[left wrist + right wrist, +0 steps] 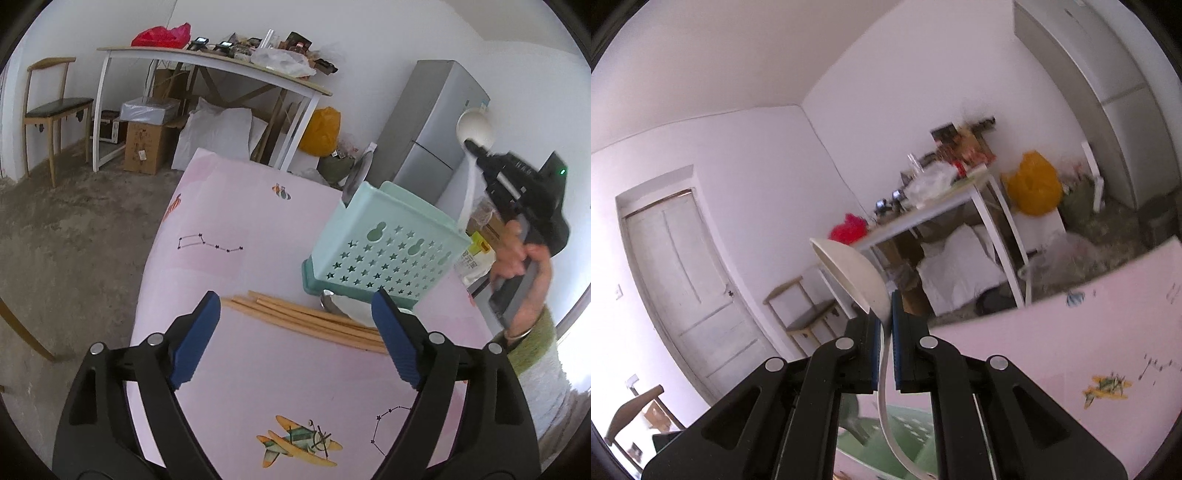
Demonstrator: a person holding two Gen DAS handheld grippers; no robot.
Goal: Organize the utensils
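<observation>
Several wooden chopsticks lie in a loose bundle on the pink tablecloth, just in front of a mint-green perforated basket. My left gripper hangs over the near end of the bundle, jaws wide and holding nothing. A metal spoon and something white sit at the basket's foot. A round metal piece sticks up from the basket. My right gripper is shut on the handle of a white ladle, held high above the basket. The left wrist view shows that ladle raised at the right.
A grey fridge stands behind the basket. At the back is a white table piled with clutter, with boxes, white sacks and a yellow bag under and beside it. A wooden chair stands on the left. A food packet lies right of the basket.
</observation>
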